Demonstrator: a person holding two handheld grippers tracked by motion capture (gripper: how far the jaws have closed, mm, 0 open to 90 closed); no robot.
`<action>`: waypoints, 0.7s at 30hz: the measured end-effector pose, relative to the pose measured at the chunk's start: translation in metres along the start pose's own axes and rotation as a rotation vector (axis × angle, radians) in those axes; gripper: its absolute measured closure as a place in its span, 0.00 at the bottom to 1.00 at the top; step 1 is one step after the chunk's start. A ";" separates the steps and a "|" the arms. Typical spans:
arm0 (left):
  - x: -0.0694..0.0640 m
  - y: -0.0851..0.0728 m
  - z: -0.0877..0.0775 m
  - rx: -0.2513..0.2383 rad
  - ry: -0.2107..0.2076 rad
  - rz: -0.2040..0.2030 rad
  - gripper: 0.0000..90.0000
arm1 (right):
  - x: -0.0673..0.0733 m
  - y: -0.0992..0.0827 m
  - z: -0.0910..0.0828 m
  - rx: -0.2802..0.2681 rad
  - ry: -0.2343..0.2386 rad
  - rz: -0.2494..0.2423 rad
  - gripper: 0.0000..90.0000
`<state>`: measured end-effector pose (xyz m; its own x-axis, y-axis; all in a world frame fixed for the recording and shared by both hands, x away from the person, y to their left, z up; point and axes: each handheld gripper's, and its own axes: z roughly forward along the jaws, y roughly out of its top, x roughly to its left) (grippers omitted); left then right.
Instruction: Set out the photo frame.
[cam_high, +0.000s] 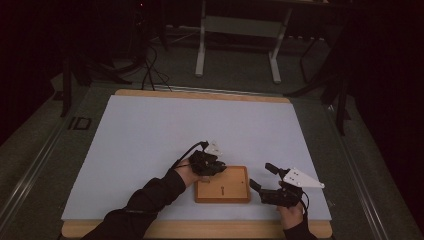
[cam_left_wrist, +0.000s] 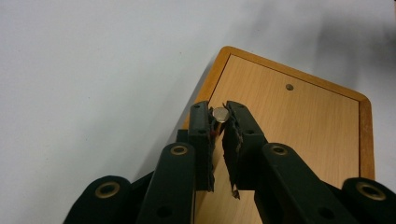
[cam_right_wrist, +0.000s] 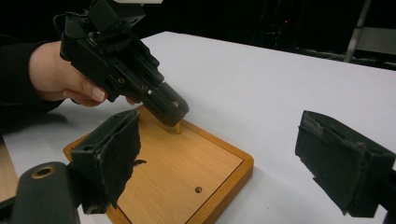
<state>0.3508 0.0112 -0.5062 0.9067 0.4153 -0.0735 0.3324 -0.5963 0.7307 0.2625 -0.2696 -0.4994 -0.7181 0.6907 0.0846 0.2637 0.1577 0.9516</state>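
I see one small metal peg (cam_left_wrist: 220, 114) pinched between my left gripper's (cam_left_wrist: 219, 116) jaws, over the ten o'clock corner of the single wooden tray (cam_high: 235, 192). At the tray's three o'clock, my right gripper (cam_high: 261, 176) hovers, jaws wide apart, empty.

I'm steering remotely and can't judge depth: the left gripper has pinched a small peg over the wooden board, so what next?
Probably lift the left gripper straight up a little: its jaws clamp the small metal peg at the wooden board corner, so raising clears it.
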 end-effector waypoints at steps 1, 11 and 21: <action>0.000 0.000 0.000 0.003 0.001 0.005 0.92 | 0.000 0.000 0.000 0.001 0.002 0.000 0.15; 0.002 0.003 0.000 0.024 -0.008 -0.006 0.93 | 0.002 0.001 0.002 0.006 0.008 -0.003 0.15; 0.009 0.004 0.001 0.030 -0.045 -0.037 0.94 | 0.015 0.006 0.008 0.106 0.051 -0.092 0.14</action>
<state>0.3604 0.0120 -0.5048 0.9041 0.4066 -0.1312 0.3731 -0.6016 0.7063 0.2579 -0.2526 -0.4945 -0.7735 0.6336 0.0158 0.2599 0.2944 0.9197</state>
